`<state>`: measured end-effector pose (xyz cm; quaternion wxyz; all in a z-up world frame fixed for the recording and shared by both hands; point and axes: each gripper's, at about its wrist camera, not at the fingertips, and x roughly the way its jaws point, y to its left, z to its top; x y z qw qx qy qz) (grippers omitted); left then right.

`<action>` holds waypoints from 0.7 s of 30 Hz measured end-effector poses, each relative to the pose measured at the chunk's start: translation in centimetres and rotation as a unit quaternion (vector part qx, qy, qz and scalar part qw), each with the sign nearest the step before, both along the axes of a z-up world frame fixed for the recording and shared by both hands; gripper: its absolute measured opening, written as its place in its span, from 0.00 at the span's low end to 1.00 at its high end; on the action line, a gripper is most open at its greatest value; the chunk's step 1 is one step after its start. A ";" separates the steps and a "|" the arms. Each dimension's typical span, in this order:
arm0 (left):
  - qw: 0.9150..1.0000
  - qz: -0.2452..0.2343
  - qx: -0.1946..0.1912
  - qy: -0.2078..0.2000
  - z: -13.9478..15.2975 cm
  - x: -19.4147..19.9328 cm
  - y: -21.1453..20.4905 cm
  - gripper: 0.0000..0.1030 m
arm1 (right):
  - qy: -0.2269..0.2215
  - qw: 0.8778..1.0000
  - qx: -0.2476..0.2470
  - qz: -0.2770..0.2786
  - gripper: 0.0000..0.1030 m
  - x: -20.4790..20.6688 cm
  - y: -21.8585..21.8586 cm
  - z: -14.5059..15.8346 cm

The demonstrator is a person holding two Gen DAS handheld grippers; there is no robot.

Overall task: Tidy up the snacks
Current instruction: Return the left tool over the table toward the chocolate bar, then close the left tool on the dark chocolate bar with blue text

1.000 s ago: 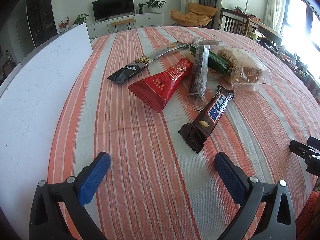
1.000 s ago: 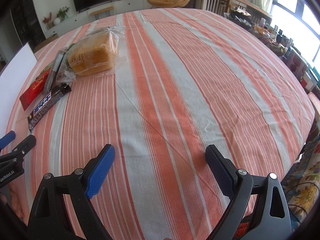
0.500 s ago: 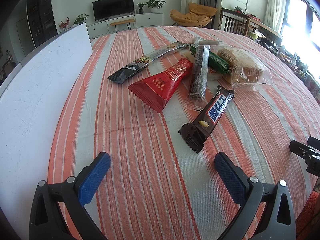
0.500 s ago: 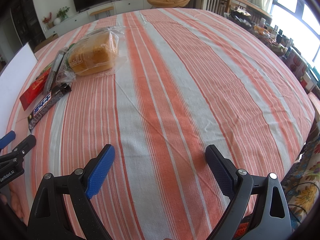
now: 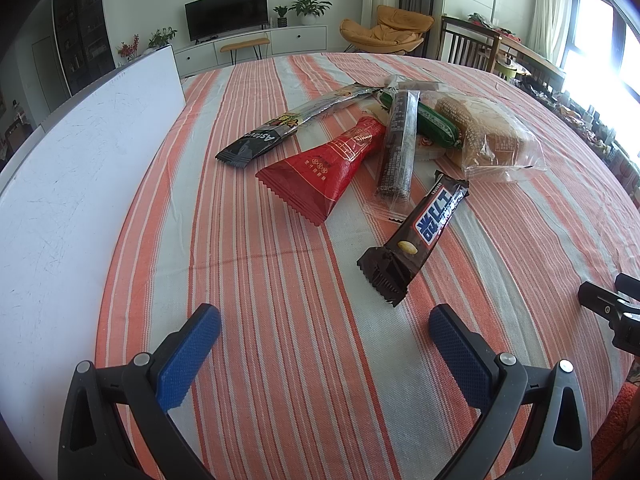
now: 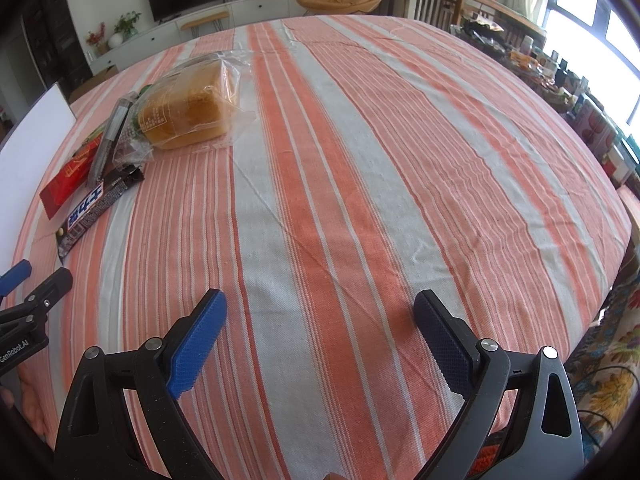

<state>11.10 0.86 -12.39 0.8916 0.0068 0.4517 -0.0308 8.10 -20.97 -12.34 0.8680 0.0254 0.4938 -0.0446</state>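
My left claw (image 5: pixel 324 332) is spread wide with nothing between its blue pads, low over the striped bench (image 5: pixel 280 280). My right claw (image 6: pixel 320 316) is spread the same way — empty, above bare cloth. From the left wrist view, the brown chocolate bar (image 5: pixel 416 236) lies nearest, at about 1 o'clock. Beyond it sit the red packet (image 5: pixel 328 168) at 12 and the clear-wrapped dark stick (image 5: pixel 398 144), which overlaps a green pack (image 5: pixel 436 126). The bagged bread (image 5: pixel 492 136) is at 2 — the long black sachet (image 5: pixel 292 124) at 11. A white board (image 5: pixel 80 160) runs along 9 to 10.
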 end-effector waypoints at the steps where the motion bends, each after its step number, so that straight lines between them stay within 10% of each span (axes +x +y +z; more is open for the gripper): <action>1: 1.000 0.000 0.000 0.000 0.0 0.0 0.0 1.00 | 0.000 1.000 0.000 0.000 0.94 0.0 0.1 0.0; 15: 0.996 -0.041 -0.076 0.018 1.9 -0.4 0.3 0.99 | 0.000 1.000 0.001 0.001 0.94 -0.1 0.2 0.0; 21: 0.990 -0.139 0.007 0.028 3.2 2.4 -4.9 0.71 | 0.000 1.000 0.001 0.001 0.95 -0.1 0.2 0.0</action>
